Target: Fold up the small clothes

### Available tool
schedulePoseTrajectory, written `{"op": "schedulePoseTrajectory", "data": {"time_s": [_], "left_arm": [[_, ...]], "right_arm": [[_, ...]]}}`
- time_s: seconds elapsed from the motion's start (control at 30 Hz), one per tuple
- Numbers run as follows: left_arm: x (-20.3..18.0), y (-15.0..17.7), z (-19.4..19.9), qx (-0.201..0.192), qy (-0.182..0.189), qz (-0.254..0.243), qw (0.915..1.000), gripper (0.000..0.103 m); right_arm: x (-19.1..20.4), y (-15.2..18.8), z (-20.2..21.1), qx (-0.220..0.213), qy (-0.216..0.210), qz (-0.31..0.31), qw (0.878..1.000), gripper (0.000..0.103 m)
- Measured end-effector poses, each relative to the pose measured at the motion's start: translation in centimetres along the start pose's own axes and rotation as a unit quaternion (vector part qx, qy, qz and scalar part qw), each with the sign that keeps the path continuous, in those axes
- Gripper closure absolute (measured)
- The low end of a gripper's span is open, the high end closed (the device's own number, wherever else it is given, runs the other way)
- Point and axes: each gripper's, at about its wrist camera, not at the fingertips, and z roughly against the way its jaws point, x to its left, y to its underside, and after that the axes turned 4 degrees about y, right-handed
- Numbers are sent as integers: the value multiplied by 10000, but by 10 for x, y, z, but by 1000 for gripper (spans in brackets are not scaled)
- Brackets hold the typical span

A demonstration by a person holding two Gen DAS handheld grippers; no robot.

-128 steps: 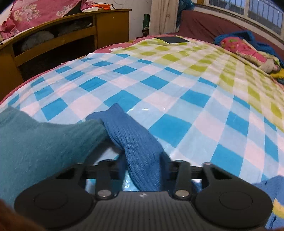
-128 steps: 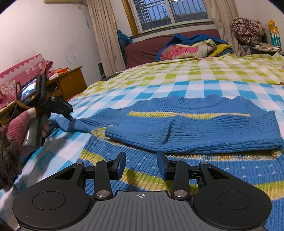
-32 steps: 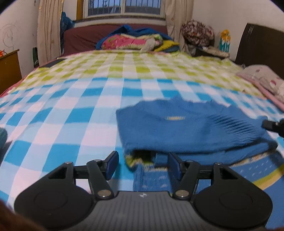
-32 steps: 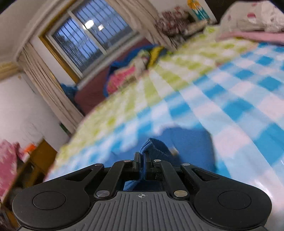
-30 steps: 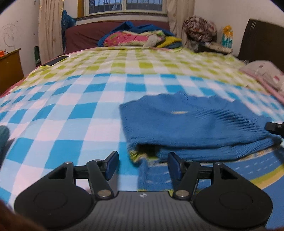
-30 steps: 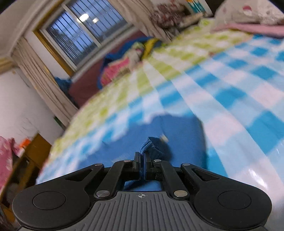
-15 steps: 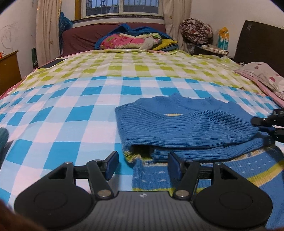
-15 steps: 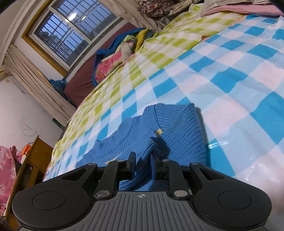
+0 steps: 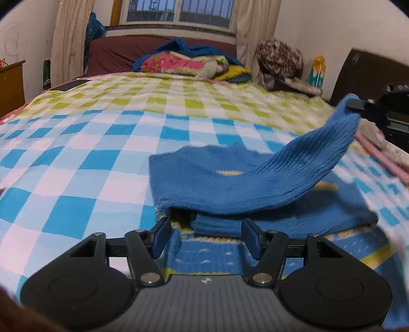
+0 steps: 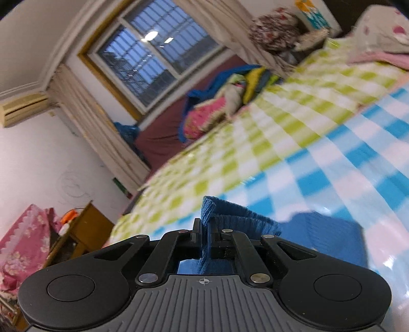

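The blue sweater [image 9: 230,189] lies half folded in the middle of the checked bed [image 9: 76,163], one sleeve [image 9: 319,150] lifted off it. The right gripper [image 10: 204,236] has just closed, pinching the cuff. The left gripper [image 9: 205,237] hovers wide open (holding nothing) over the hem.

Left wrist cam sits low over checkered bed [image 9: 107,143], facing window [image 9: 176,11], w/ sweater [image 9: 230,186] close. Right wrist cam higher, tilted, same window [image 10: 150,58]. Both share bed, sweater [image 10: 329,235].
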Motion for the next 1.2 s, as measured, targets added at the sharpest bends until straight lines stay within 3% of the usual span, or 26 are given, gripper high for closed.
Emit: {"op": "schedulePoseTrajectory", "data": {"time_s": [0.07,0.2,0.4,0.47,0.53,0.63,0.8,0.97,1.03,1.1,1.2], "left_arm": [[-4,-2,-2,-8,92,-1,10000,38],[-8,0,-20,347,-12,100,9993,40],[-5,-3,-30,229,-217,398,9987,40],[-4,-6,-38,261,-361,408,9982,49],[-8,-7,-41,277,-565,258,9977,75],[-6,-12,-36,189,-738,247,9968,85],[0,-15,-18,-274,-1085,146,9936,86],[5,-3,-33,119,-1198,-3,9927,84],[2,0,-28,49,-1109,-96,9938,82],[0,3,-20,98,-955,-131,9953,74],[-2,10,-6,132,-792,-245,9965,58]], "right_arm": [[14,-6,-2,-25,-95,124,9999,99],[34,-14,-1,-100,-269,257,9993,99],[46,-20,4,-141,-457,346,9983,99],[46,-19,5,-133,-474,364,9981,99],[46,-19,5,-140,-469,367,9981,99],[45,-22,9,-184,-453,375,9981,99],[30,-21,22,-331,-337,461,9978,99],[-11,-3,26,-162,141,374,9991,99],[-32,9,20,38,467,367,9982,99],[-53,23,14,225,813,411,9956,99],[-77,41,12,505,920,197,9943,99]]}}
